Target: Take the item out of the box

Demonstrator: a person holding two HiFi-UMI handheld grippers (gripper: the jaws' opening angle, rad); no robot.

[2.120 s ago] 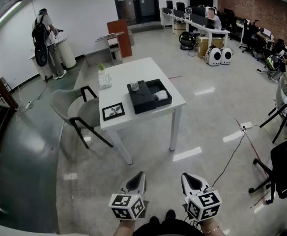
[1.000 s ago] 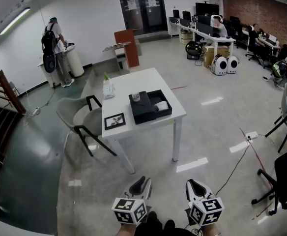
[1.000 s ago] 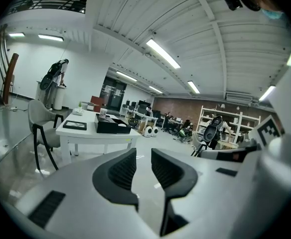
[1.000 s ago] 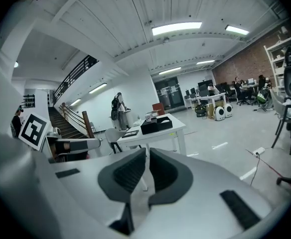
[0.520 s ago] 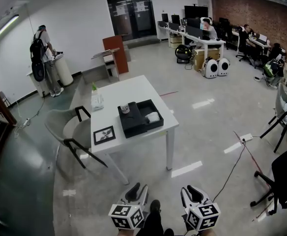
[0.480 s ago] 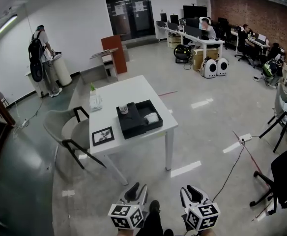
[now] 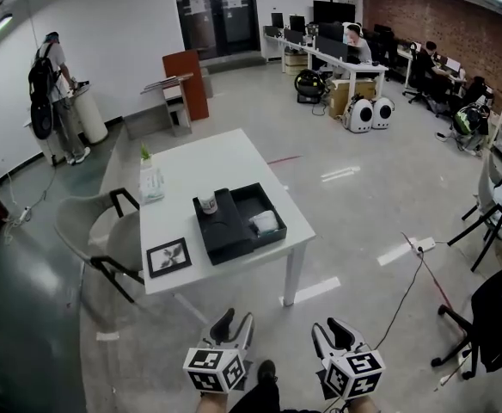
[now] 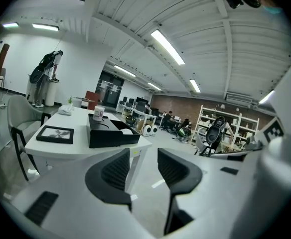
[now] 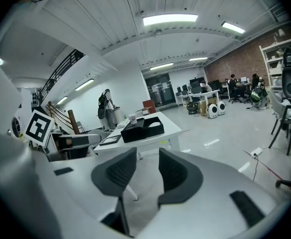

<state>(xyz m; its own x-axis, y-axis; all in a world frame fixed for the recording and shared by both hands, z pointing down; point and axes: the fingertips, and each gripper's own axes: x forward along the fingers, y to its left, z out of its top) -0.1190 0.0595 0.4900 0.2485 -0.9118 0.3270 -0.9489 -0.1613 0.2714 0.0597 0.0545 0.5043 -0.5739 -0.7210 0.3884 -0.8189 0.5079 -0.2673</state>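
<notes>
**Head view with both gripper views.** The black box is lying open on the near right part of the white desk, at the centre of the frame. The item, a pale object whose kind we cannot tell at this range, is resting in the box's right compartment. A small cup is standing on the box's left half, and a framed picture is lying just left of the box.

We are holding the left hand-held gripper and the right hand-held gripper side by side at the bottom of the frame. Both are well apart from the desk, with bare floor between. Each gripper view is showing its two jaws parted with nothing between them, and the jaws of both have just been opening.

We are judging the step in hand to be the closing of the gap to the desk, with the removal itself not yet begun. To do it well, we are recommending a stop at the desk's near right corner, beside the open compartment.

The right gripper is lying on the item's side, so it should come down from above, inside the box walls and clear of the cup. The left gripper is free to steady the box wall, since a light box may slide when the item is lifted.
</notes>
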